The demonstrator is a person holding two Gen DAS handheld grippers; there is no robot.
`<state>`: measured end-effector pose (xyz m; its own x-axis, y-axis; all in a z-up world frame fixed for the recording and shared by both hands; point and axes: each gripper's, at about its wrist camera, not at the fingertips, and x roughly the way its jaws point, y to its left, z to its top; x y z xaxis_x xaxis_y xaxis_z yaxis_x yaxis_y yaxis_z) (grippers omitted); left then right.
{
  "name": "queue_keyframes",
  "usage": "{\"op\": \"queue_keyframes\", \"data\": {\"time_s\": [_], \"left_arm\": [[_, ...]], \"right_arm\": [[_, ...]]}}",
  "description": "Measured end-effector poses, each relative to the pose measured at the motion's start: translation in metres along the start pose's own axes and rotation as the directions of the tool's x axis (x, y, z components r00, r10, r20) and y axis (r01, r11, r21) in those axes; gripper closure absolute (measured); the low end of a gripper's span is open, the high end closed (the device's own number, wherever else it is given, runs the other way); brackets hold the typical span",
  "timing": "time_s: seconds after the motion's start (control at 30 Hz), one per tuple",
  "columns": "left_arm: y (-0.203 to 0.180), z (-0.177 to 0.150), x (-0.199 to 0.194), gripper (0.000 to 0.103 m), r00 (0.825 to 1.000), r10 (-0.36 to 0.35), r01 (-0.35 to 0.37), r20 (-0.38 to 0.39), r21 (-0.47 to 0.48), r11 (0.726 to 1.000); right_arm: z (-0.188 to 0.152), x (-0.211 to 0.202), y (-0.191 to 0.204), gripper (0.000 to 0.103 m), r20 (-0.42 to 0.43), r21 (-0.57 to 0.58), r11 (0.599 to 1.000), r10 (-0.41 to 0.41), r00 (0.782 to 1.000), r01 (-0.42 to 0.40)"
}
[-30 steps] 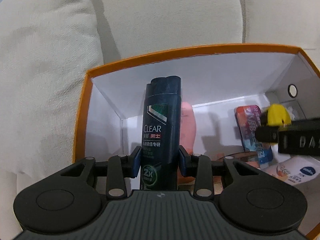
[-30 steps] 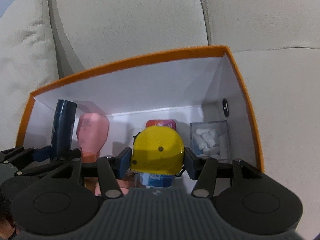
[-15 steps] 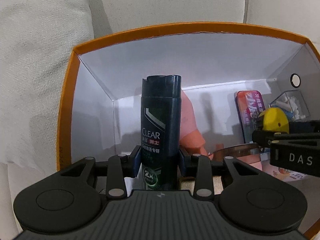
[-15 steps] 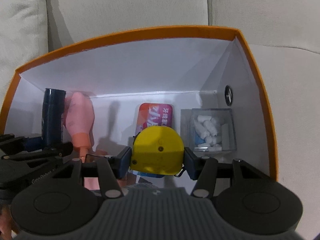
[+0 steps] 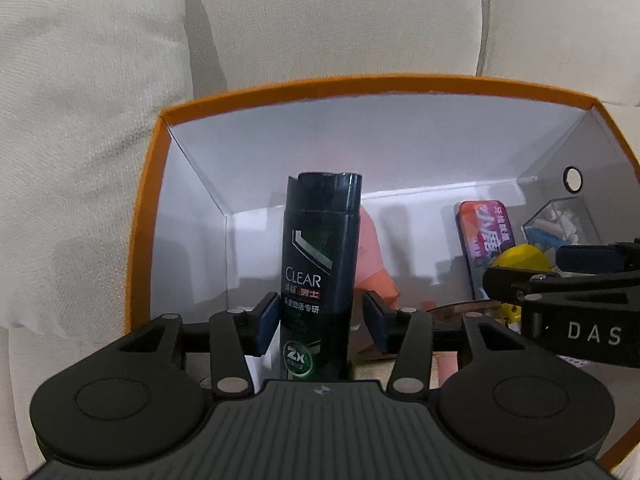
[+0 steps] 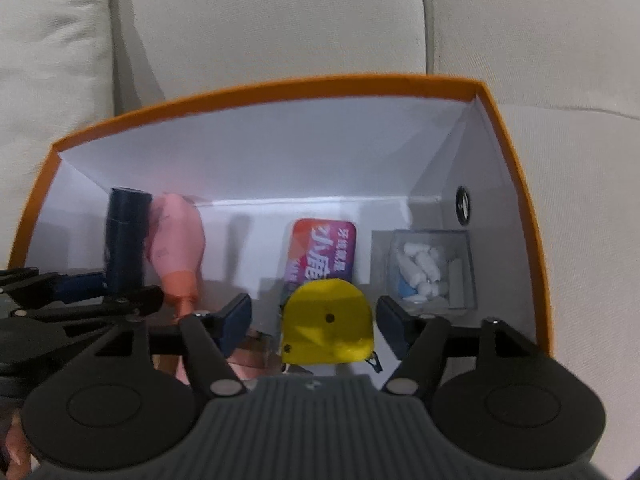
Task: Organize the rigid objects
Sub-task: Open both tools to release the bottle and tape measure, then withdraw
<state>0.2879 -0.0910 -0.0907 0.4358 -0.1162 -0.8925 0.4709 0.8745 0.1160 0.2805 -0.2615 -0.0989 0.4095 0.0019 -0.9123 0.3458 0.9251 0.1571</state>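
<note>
A dark CLEAR shampoo bottle (image 5: pixel 318 276) stands upright inside the orange-rimmed white box (image 5: pixel 360 84). My left gripper (image 5: pixel 320 320) is open, its pads apart from the bottle's sides. The bottle also shows in the right wrist view (image 6: pixel 124 240). A yellow tape measure (image 6: pixel 328 324) sits in the box between the spread fingers of my right gripper (image 6: pixel 314 320), which is open. The tape measure shows at the right of the left wrist view (image 5: pixel 518 258).
In the box stand a pink bottle (image 6: pixel 176 248), a red and purple tin (image 6: pixel 320 252) and a clear case of white pieces (image 6: pixel 426 270). The box rim (image 6: pixel 280 88) rests against beige sofa cushions (image 6: pixel 260 20).
Both grippers have opened and let go: the left released the shampoo bottle, the right released the yellow tape measure. Both objects now sit lower in the box.
</note>
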Motion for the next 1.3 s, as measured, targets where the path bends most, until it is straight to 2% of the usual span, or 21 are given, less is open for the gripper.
{"op": "queue_keyframes", "data": {"time_s": [0.3, 0.37, 0.57, 0.73, 0.93, 1.13, 1.2, 1.3], "left_arm": [[-0.003, -0.002, -0.033, 0.04, 0.998, 0.012, -0.011, 0.069, -0.016, 1.0], [0.001, -0.006, -0.048, 0.033, 0.995, 0.024, -0.021, 0.102, -0.032, 0.999], [0.004, -0.024, -0.105, 0.032, 0.984, 0.028, -0.021, 0.174, -0.043, 0.999], [-0.001, -0.057, -0.152, 0.03, 0.97, 0.05, -0.039, 0.237, -0.052, 0.998], [-0.008, -0.104, -0.192, 0.02, 0.956, 0.052, -0.03, 0.289, -0.082, 0.996], [-0.006, -0.145, -0.2, 0.019, 0.96, 0.035, 0.002, 0.279, -0.133, 0.991], [-0.003, -0.159, -0.2, 0.019, 0.961, 0.03, 0.013, 0.276, -0.15, 0.989], [-0.002, -0.176, -0.197, 0.019, 0.965, 0.036, 0.007, 0.26, -0.161, 0.987]], "right_arm": [[0.001, -0.034, 0.004, 0.024, 0.046, -0.043, 0.999, -0.001, 0.999, 0.003], [0.0, -0.047, 0.005, 0.024, 0.059, -0.059, 0.998, -0.013, 0.998, 0.017], [-0.005, -0.102, 0.008, 0.02, 0.105, -0.083, 0.996, -0.026, 0.994, 0.035], [-0.024, -0.152, 0.014, 0.017, 0.145, -0.11, 0.992, -0.046, 0.988, 0.062], [-0.055, -0.199, 0.028, 0.017, 0.153, -0.157, 0.983, -0.068, 0.986, 0.092], [-0.102, -0.239, 0.047, 0.015, 0.19, -0.197, 0.971, -0.099, 0.977, 0.137], [-0.115, -0.244, 0.056, 0.011, 0.195, -0.211, 0.965, -0.111, 0.974, 0.153], [-0.134, -0.245, 0.061, 0.011, 0.182, -0.216, 0.963, -0.124, 0.975, 0.163]]}}
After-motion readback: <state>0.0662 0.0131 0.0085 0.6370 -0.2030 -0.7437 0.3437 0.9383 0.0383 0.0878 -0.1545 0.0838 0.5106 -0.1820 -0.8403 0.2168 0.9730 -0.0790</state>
